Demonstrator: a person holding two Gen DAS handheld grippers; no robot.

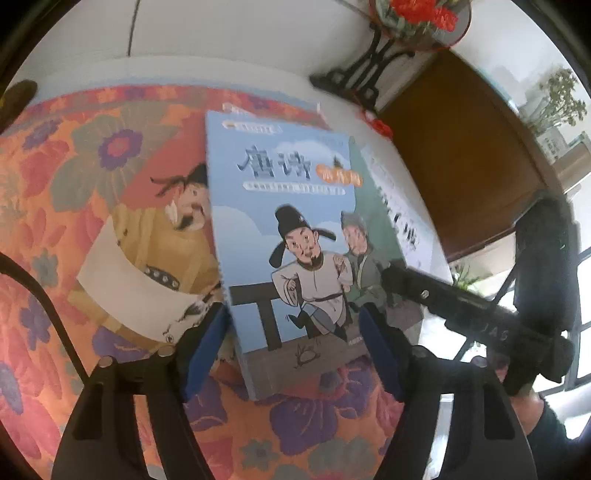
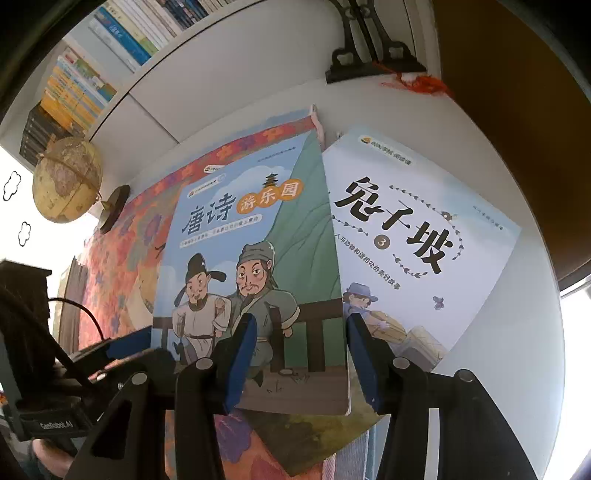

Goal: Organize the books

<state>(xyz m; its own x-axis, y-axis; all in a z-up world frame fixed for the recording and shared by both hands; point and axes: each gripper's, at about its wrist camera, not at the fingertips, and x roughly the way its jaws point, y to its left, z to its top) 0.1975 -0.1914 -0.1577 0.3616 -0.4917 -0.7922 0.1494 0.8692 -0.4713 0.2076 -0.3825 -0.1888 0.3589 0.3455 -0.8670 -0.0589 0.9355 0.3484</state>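
Observation:
A blue picture book (image 1: pixel 280 221) (image 2: pixel 251 266) with two cartoon men on its cover lies on top of a large orange floral book (image 1: pixel 55 192) (image 2: pixel 122 240). A white book (image 2: pixel 424 229) (image 1: pixel 402 210) lies beside it on the right, partly under its edge. My left gripper (image 1: pixel 291 350) hovers over the blue book's near end, blue pads apart, nothing pinched. My right gripper (image 2: pixel 299 362) straddles the blue book's right near corner, jaws apart: one pad over the cover, the other just past the edge. Each gripper shows in the other's view, at the book's sides (image 1: pixel 461 306) (image 2: pixel 122 347).
The books lie on a white table (image 2: pixel 498 350). A globe (image 2: pixel 66 181) stands at the left and filled bookshelves (image 2: pixel 110 48) rise behind. A black ornate stand (image 1: pixel 369 70) (image 2: pixel 369 55) with red flowers (image 1: pixel 421 14) is at the back. Brown wood (image 1: pixel 461 147) borders the table's right.

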